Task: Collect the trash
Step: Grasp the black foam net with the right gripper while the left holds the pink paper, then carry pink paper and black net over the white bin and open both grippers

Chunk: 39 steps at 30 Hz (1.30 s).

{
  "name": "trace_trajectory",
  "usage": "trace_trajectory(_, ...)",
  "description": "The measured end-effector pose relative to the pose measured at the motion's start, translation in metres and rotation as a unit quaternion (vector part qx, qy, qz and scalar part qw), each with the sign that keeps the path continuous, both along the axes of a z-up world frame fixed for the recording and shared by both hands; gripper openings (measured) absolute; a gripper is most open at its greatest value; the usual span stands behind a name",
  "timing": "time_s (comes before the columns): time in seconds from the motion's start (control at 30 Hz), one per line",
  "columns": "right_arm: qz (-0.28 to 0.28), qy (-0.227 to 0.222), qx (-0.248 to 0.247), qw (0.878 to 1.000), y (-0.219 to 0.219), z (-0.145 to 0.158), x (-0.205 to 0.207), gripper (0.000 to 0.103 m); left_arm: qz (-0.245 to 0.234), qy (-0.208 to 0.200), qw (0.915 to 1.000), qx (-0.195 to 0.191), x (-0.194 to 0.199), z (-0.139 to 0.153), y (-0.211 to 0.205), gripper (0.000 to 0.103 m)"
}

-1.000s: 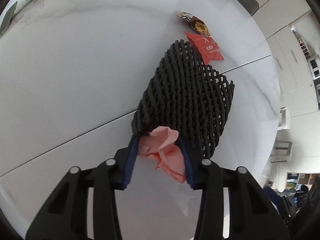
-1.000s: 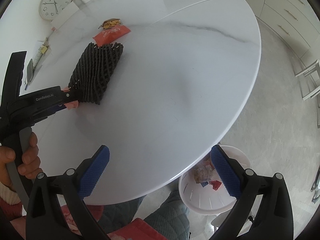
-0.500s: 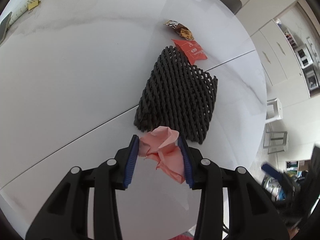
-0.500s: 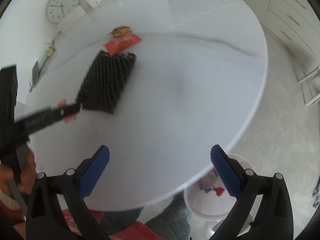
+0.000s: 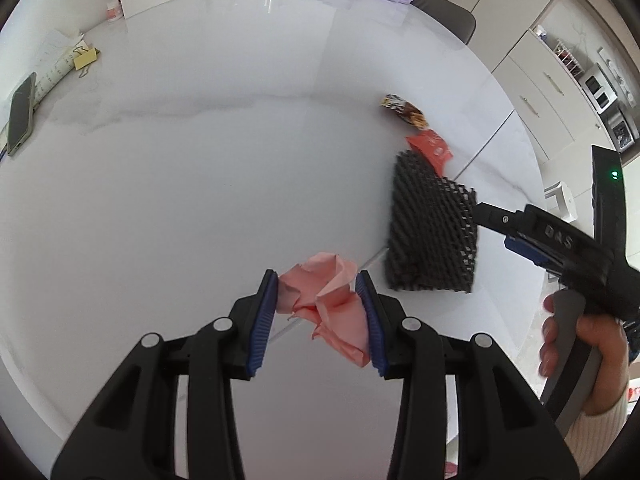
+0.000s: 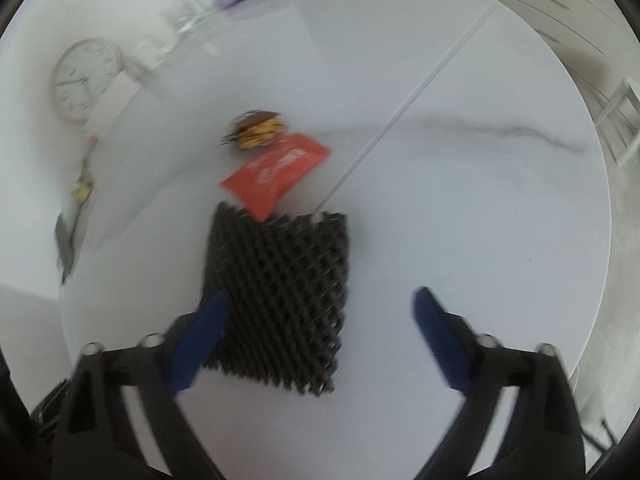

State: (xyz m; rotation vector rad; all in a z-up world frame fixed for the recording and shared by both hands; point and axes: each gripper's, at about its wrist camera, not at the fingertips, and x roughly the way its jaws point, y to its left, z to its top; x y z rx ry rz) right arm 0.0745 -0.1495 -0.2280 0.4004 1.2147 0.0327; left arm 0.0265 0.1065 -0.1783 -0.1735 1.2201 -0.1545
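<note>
Between the blue pads of my left gripper I have the crumpled pink paper clamped above the white table. My right gripper is spread wide, its left pad touching the black foam net; a red wrapper lies at the net's far edge.

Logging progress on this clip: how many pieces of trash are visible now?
4: pink paper in the left gripper; black foam net before the open right gripper; red wrapper behind it; brown wrapper farthest.
</note>
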Motion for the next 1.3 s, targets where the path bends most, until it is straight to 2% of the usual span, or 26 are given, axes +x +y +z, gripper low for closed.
trace_trajectory(0.23, -0.006, 0.019, -0.012, 1.000, 0.008, -0.018, 0.012, 0.062, -0.013, 0.009, 0.9998, -0.009, 0.010, -0.009, 0.020, 0.040)
trace_trajectory(0.27, -0.003, 0.021, -0.012, 1.000, 0.010, -0.020, 0.013, 0.053, -0.015, 0.008, 0.9998, -0.008, 0.011, -0.009, 0.021, 0.040)
trace_trajectory(0.33, 0.006, 0.017, -0.027, 0.999, 0.016, -0.019, 0.015, 0.041, -0.018, 0.006, 0.9998, -0.007, 0.012, -0.009, 0.021, 0.040)
trace_trajectory(0.37, 0.011, 0.019, -0.027, 0.999, 0.019, -0.019, 0.016, 0.029, -0.019, 0.006, 0.9998, -0.007, 0.012, -0.009, 0.022, 0.040)
trace_trajectory(0.47, 0.017, 0.013, -0.036, 0.999, 0.019, -0.015, 0.013, 0.017, -0.020, 0.005, 0.9998, -0.004, 0.010, -0.008, 0.019, 0.040)
trace_trajectory(0.67, 0.044, -0.003, -0.015, 0.999, 0.018, 0.001, -0.006, 0.014, -0.029, -0.001, 0.9996, 0.000, 0.003, 0.000, 0.003, 0.040)
trace_trajectory(0.83, 0.098, -0.013, 0.011, 0.995, 0.027, 0.014, -0.028, 0.014, -0.036, -0.013, 0.9993, 0.001, -0.005, 0.013, -0.018, 0.040)
trace_trajectory(0.93, 0.117, -0.026, 0.008, 0.993, 0.025, 0.025, -0.045, 0.014, -0.048, -0.020, 0.9987, 0.002, -0.011, 0.023, -0.039, 0.040)
trace_trajectory(1.03, 0.111, -0.036, -0.002, 0.993, 0.000, 0.037, -0.070, 0.014, -0.070, -0.028, 0.9971, -0.002, -0.020, 0.034, -0.069, 0.040)
trace_trajectory(1.17, 0.061, -0.048, -0.022, 0.997, -0.068, 0.052, -0.112, 0.014, -0.117, -0.035, 0.9925, -0.007, -0.036, 0.045, -0.123, 0.040)
trace_trajectory(1.3, -0.001, -0.047, -0.038, 0.998, -0.140, 0.056, -0.163, 0.014, -0.185, -0.043, 0.9818, -0.006, -0.058, 0.052, -0.198, 0.040)
